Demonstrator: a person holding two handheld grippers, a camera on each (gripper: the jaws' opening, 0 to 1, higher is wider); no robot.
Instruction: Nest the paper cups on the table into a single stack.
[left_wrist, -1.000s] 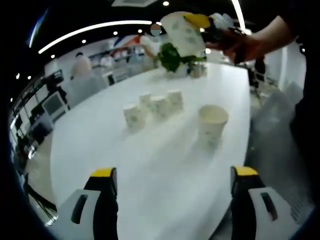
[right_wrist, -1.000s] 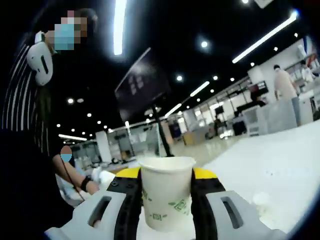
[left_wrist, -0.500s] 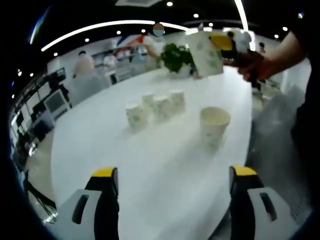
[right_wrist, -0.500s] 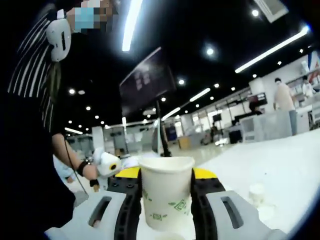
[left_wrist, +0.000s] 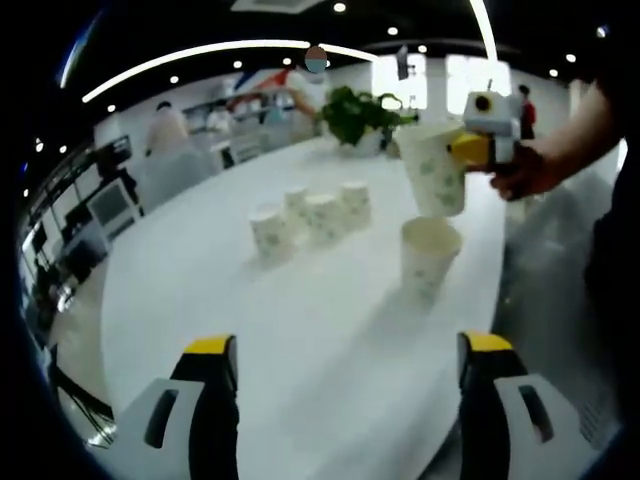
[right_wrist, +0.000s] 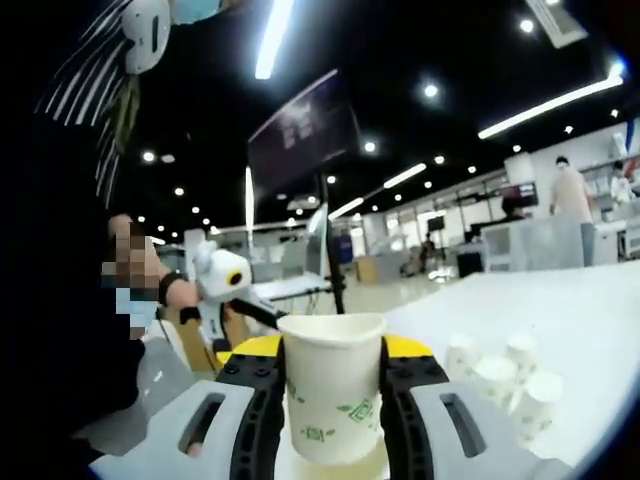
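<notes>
Right gripper (right_wrist: 332, 372): yellow-tipped jaws closed on an upright paper cup (right_wrist: 331, 385), white with green print, pinched at both sides; in the left gripper view the same gripper (left_wrist: 470, 150) carries this cup (left_wrist: 433, 167) in the air directly above the lone cup (left_wrist: 428, 253), slightly tilted, with a gap between the two; the person's hand (left_wrist: 528, 170) grips the tool behind it. Left gripper (left_wrist: 340, 350): jaws spread wide, nothing between them, low over the near end of the white table (left_wrist: 300, 340), well short of the lone cup. Lone cup: upright on the table, mouth open, same green print, nearer the table's right edge in the left gripper view. Cluster of four paper cups (left_wrist: 308, 215): upside down, standing close together to the left of the lone cup and a little farther from the left gripper; the same cluster (right_wrist: 500, 380) appears to the right of the held cup in the right gripper view. Green potted plant (left_wrist: 358, 115): at the far end of the table, beyond the cluster. Surroundings: a dark monitor on a stand (right_wrist: 305, 135) behind the held cup in the right gripper view; a large open hall with strip ceiling lights and people standing in the distance.
</notes>
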